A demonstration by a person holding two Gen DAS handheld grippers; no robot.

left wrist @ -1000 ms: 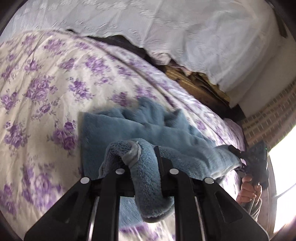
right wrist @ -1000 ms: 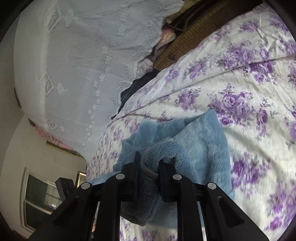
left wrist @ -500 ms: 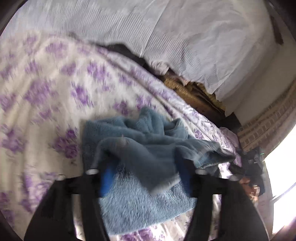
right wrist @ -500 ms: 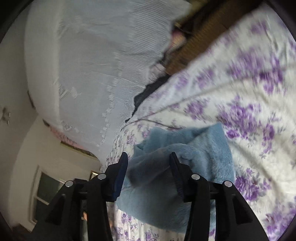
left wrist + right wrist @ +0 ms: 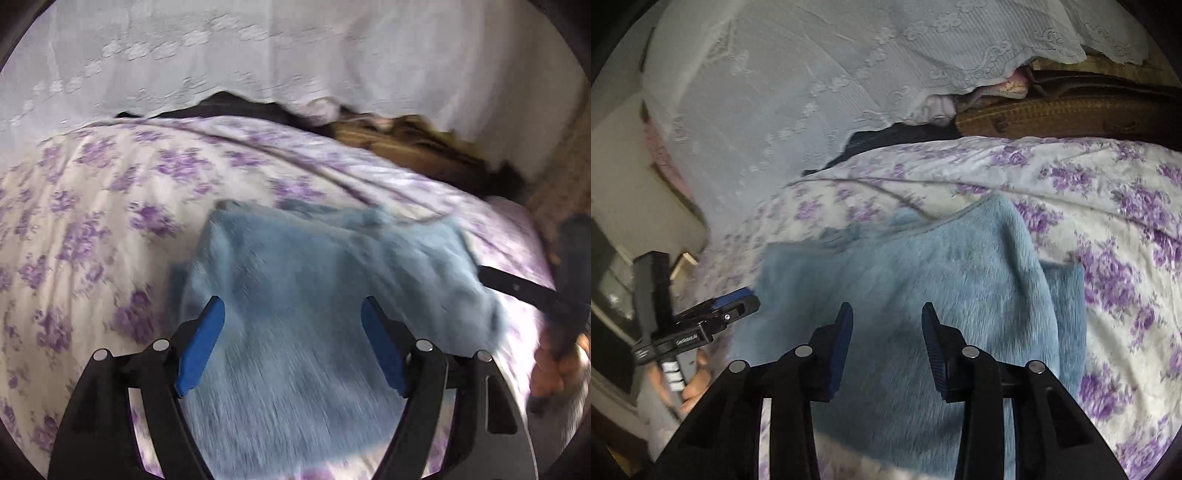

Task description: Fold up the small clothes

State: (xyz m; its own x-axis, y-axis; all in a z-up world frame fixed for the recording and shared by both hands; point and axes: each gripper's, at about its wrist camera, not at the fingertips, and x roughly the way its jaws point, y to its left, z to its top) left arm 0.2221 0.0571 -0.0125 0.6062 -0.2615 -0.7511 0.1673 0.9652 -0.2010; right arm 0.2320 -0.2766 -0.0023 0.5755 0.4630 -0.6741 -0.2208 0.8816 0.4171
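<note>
Bed (image 5: 92, 229): broad quilted cover, cream with purple flower print, soft and slightly puckered along a stitched seam. A white lace-patterned cloth (image 5: 783, 92) hangs behind it, with a brown woven item (image 5: 1052, 114) at its foot.

Blue garment (image 5: 314, 280): lies on the bed cover directly under both tools, doubled over itself, with a lower layer showing at its right edge in the right wrist view. Plush fleece, thick pile, a thin stitched hem along the far edge. Judged light, limp and non-slippery; it should drape and sag when lifted, with no risk of damage. Best taken at a hemmed corner or edge, where the layers are thin enough to pinch together.

Left tool (image 5: 291, 325): jaws have just been opening and stand wide apart above the fleece, holding nothing.

Right tool (image 5: 886, 332): jaws have just been closing, now partly apart, pads clear of the fabric, nothing gripped.
</note>
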